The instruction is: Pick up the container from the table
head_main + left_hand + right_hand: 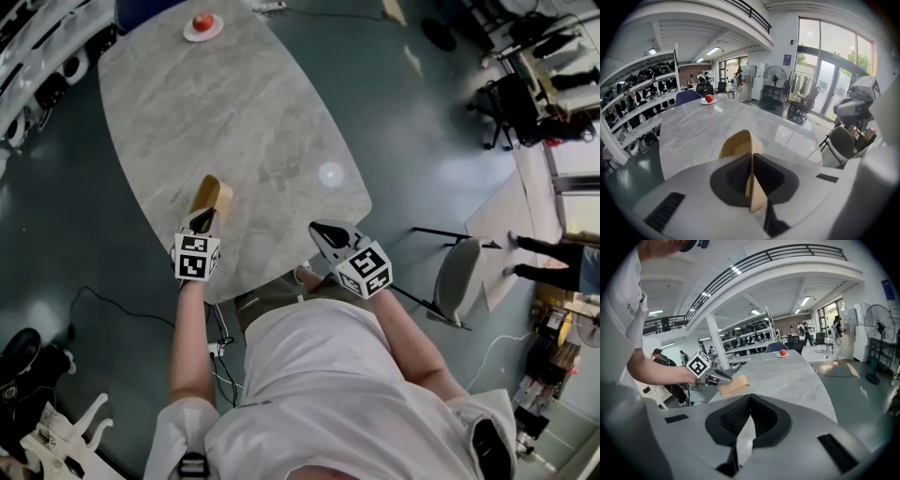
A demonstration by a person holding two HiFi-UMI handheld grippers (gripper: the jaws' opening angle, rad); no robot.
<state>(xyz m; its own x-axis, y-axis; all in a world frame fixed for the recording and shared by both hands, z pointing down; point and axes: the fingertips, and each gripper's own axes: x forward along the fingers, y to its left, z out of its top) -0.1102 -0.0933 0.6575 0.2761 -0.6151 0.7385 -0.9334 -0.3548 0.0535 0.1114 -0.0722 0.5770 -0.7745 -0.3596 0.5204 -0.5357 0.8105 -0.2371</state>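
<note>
My left gripper (pixel 204 218) is shut on the tan container (pixel 212 194), a small open bowl. Its thin wall stands pinched between the jaws in the left gripper view, and the rest of the container (pixel 739 142) sticks out beyond them. In the right gripper view the container (pixel 733 385) hangs tilted just above the near edge of the table, held by the left gripper (pixel 717 378). My right gripper (pixel 324 231) is over the table's near right edge. The right gripper (pixel 749 403) is shut with nothing between its jaws.
The oval grey marble table (pixel 244 112) carries a white plate with a red apple (pixel 202 25) at its far end. A grey chair (pixel 458 278) stands to the right of the table. Shelving (pixel 633 101) lines the left wall, and people stand far back.
</note>
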